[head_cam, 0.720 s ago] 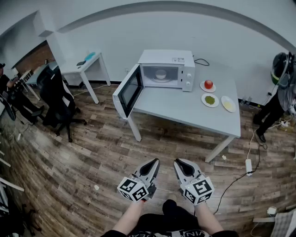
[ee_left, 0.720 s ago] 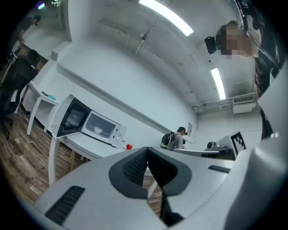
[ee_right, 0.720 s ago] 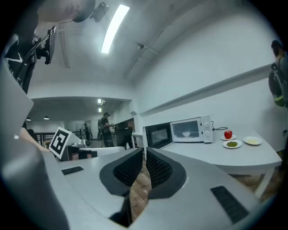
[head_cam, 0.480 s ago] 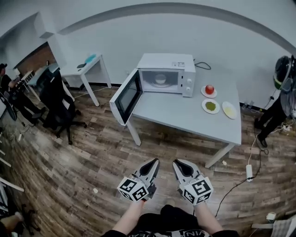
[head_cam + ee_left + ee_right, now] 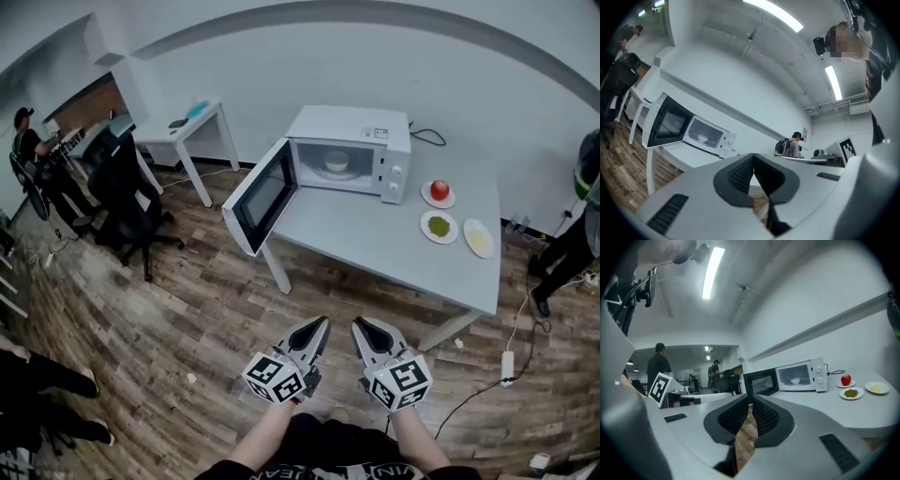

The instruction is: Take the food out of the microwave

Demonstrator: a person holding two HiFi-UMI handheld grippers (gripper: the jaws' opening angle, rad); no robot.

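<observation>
A white microwave (image 5: 361, 150) stands on a grey table (image 5: 384, 239), its door (image 5: 261, 197) swung open to the left. Inside it sits a white bowl of food (image 5: 336, 162); the same bowl (image 5: 795, 380) shows in the right gripper view and the bowl (image 5: 703, 138) in the left gripper view. My left gripper (image 5: 317, 327) and right gripper (image 5: 360, 327) are held side by side over the wooden floor, well short of the table. Both are shut with nothing between their fingers.
Right of the microwave are a plate with a red apple (image 5: 439, 190), a plate of green food (image 5: 438, 226) and a plate of yellow food (image 5: 478, 238). A black office chair (image 5: 127, 202) and a small white table (image 5: 187, 131) stand at left. People stand at both edges.
The head view has shifted: the table and microwave sit slightly lower and nearer, and more of the room's left side shows. Both grippers stay shut and together.
</observation>
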